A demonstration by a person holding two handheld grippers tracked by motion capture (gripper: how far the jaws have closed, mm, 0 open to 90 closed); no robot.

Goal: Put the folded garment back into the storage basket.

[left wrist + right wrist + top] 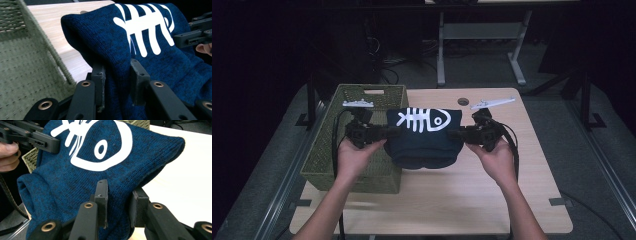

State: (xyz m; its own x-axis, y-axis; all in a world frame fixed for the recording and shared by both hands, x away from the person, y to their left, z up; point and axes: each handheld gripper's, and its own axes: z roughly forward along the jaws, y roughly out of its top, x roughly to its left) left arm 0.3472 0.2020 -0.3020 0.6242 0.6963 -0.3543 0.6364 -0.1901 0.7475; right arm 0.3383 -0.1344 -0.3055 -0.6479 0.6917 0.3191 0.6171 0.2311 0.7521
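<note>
Clamping the folded sweater [424, 135], both grippers hold it beside the green basket [327, 155].

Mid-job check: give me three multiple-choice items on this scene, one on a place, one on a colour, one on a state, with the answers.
1. Where is the basket?
A. at the table's left edge
B. at the table's right edge
C. on the floor behind the table

2. What colour is the fish-bone print on the sweater?
A. yellow
B. white
C. red

3. How do the left gripper and the right gripper stand?
A. both open, clear of the sweater
B. left clamped on it, right open
C. both clamped on the sweater

Answers:
1 A: in the high view the green woven basket sits by the person's left hand.
2 B: the print is white on dark blue knit.
3 C: each gripper view shows cloth pinched between its jaws, one at each side.
</note>
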